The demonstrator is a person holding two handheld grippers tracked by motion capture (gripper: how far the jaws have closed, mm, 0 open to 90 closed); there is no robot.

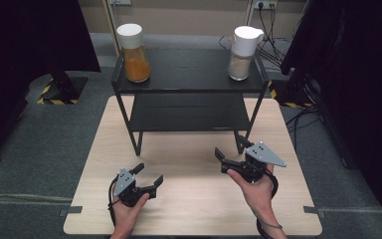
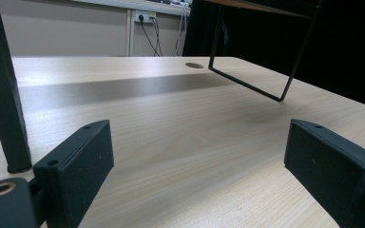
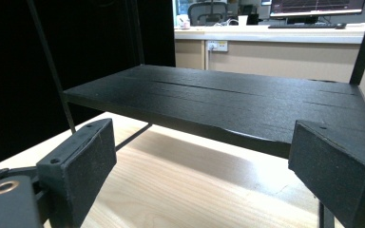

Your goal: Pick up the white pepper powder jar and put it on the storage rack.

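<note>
Two grippers sit low over the tabletop's (image 1: 189, 199) near edge in the high view: our left gripper (image 1: 148, 175) by the near left corner, our right gripper (image 1: 231, 152) raised toward the black two-tier shelf (image 1: 189, 69). An orange-filled jar (image 1: 134, 54) and a white-lidded jar (image 1: 242, 52) stand on its top back corners.

From the left gripper view, we see wide-spread jaws holding nothing above bare wood.

From the right gripper view, equally spread, empty jaws face the lower shelf board (image 3: 228, 99).
</note>
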